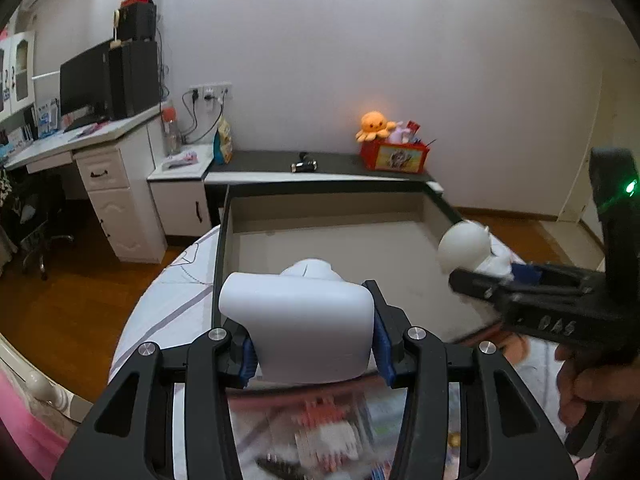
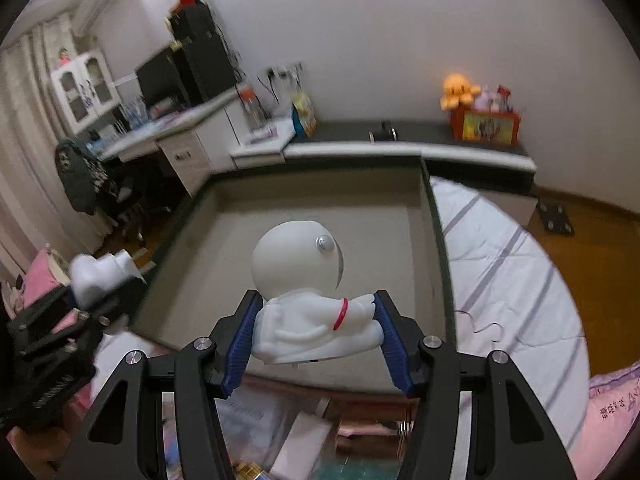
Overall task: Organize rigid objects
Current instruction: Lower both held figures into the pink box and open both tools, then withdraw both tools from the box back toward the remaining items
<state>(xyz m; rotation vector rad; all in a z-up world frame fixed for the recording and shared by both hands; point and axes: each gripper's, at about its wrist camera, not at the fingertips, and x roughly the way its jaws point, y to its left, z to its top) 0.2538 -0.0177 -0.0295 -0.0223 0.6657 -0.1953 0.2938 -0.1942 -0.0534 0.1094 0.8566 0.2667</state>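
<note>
Astronaut figurine clamped in the right gripper and white plastic block clamped in the left gripper hover at the near edge of the open grey box; judged mid-carry, next lowering inside and releasing.

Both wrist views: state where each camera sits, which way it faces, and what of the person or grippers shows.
Left wrist: on the left gripper, facing forward-down over the open box; its jaws clamp a white block; the right gripper and a hand show at right.
Right wrist: on the right gripper, facing the box; its jaws clamp a white astronaut figure; the left gripper shows at left.
Shared: box, both grippers, orange plush.
</note>
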